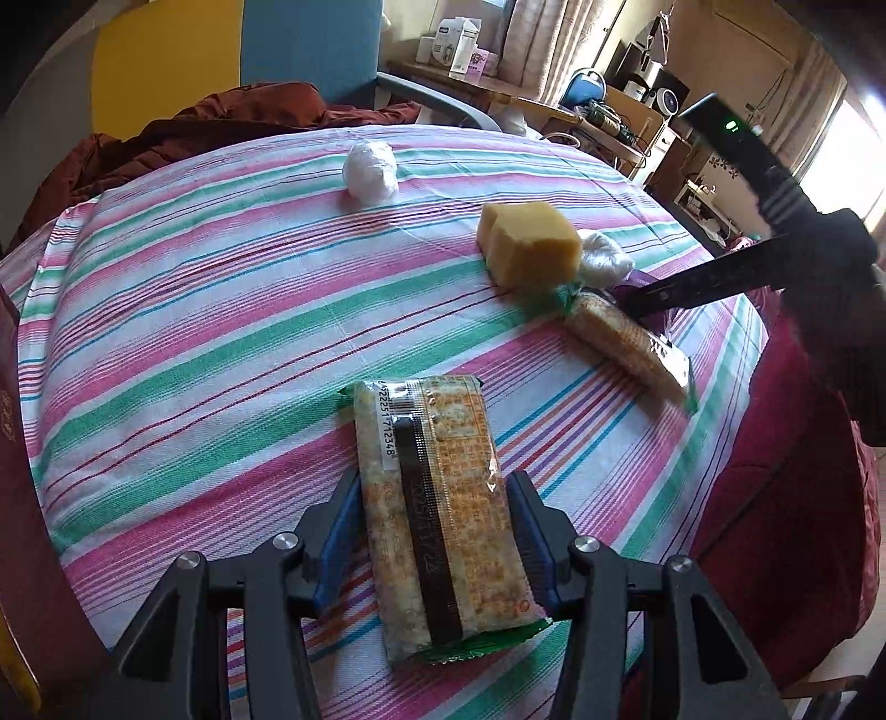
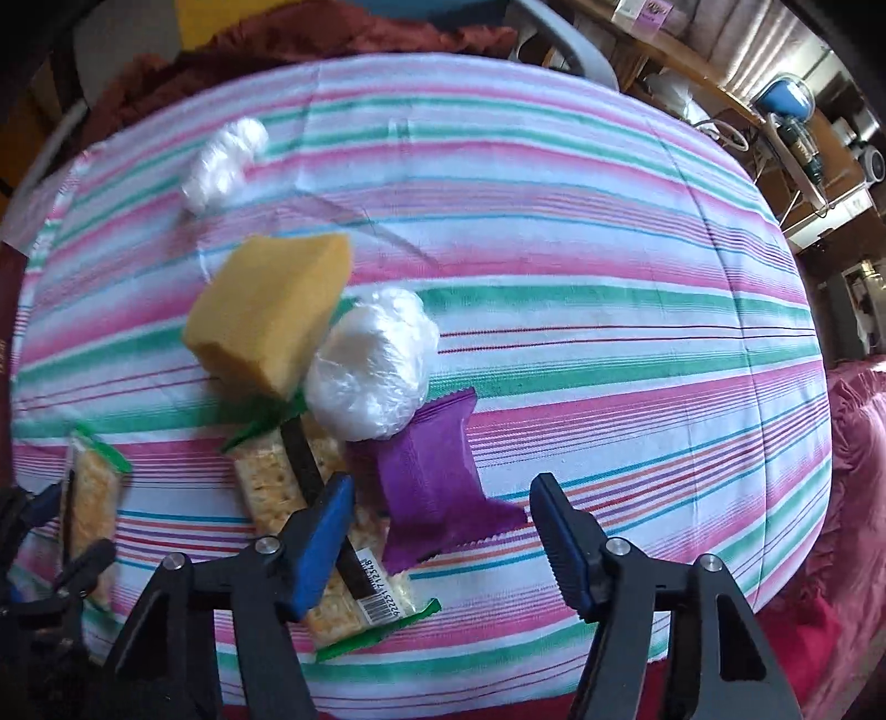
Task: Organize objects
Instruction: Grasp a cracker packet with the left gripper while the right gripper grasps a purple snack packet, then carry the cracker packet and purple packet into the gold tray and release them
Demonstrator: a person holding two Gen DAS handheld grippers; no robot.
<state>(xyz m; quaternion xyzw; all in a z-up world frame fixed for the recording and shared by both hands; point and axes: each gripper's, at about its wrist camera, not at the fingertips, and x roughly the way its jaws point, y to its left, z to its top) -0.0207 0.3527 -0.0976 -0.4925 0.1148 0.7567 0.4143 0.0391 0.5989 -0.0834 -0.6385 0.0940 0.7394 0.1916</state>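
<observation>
My left gripper (image 1: 434,493) is shut on a cracker packet (image 1: 437,509) with green ends, lying on the striped cloth (image 1: 221,332). My right gripper (image 2: 443,493) is open above a purple packet (image 2: 437,487), which lies between its fingers. A second cracker packet (image 2: 326,531) lies just left of the purple one, partly under the left finger (image 2: 326,531). A yellow sponge (image 2: 266,310) and a white plastic bundle (image 2: 371,371) sit beyond them. Another white bundle (image 2: 221,160) lies farther back. The right gripper shows in the left wrist view (image 1: 692,282) over the second packet (image 1: 626,343).
The cloth-covered table drops off at the right onto a red fabric seat (image 1: 775,526). A dark red coat (image 1: 183,133) lies behind the table. A blue chair (image 1: 310,50) and cluttered shelves (image 1: 609,111) stand farther back.
</observation>
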